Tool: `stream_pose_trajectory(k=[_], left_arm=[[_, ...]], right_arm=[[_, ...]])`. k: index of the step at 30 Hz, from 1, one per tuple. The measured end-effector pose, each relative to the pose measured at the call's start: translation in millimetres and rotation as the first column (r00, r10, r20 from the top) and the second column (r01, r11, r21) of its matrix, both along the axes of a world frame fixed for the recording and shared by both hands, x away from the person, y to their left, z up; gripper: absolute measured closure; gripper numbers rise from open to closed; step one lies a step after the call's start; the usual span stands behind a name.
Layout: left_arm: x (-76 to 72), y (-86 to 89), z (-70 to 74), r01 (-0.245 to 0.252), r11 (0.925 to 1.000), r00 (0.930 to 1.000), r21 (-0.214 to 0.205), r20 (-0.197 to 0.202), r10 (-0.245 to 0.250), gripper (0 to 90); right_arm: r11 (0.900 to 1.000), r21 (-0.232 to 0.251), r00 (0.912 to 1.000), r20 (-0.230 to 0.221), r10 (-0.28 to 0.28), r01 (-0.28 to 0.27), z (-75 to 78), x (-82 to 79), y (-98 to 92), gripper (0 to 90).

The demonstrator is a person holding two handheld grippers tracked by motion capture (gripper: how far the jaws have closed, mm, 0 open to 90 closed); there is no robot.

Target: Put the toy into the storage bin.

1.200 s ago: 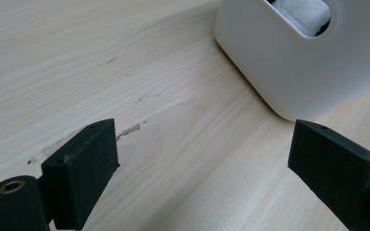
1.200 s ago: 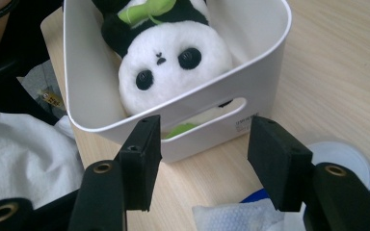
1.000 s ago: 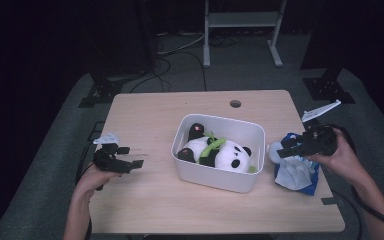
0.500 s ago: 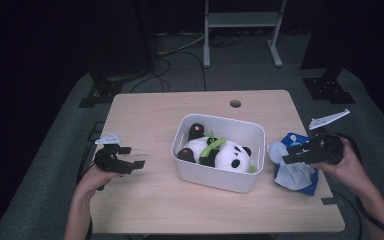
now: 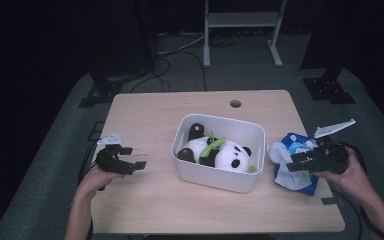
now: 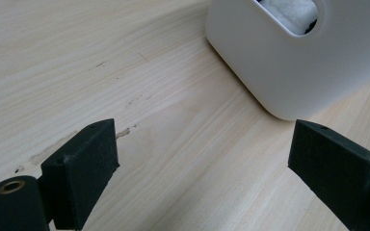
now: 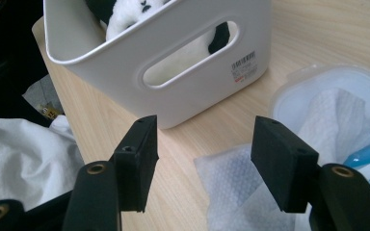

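Here, both grippers' fingers (image 7: 289, 163) spread empty; the white bin's (image 7: 183, 86) label (image 7: 243, 65) is unreadably small.

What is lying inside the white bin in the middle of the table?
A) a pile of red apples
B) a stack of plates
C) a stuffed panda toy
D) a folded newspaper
C: the white bin holds a black-and-white stuffed panda toy with a bit of green on it, seen from the high view.

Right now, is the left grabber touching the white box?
Apart. In the left gripper view, bare table lies between the open left gripper and the white box.
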State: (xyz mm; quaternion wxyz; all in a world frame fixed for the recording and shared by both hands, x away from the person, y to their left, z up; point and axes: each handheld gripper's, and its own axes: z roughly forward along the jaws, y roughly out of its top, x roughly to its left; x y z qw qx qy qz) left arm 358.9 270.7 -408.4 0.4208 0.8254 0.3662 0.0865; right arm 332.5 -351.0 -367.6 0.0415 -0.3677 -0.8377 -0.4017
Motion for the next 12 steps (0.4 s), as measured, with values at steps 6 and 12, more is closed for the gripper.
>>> stream_pose_trajectory(k=[6, 12], left_arm=[[-1.6, -3.5, 1.0, 0.01, 0.9999, 0.9999, 0.008, 0.002, -0.01, 8.5], [-3.5, -6.0, 4.2, 0.016, 0.9998, 0.9998, 0.014, 0.01, -0.016, 8.3]], right_arm=[[1.0, -0.002, 1.0, -0.006, -0.004, 0.004, -5.6, -7.1, -2.0, 41.2], [1.0, -0.006, 1.0, -0.009, -0.001, 0.001, -8.9, -13.2, -1.1, 40.8]])
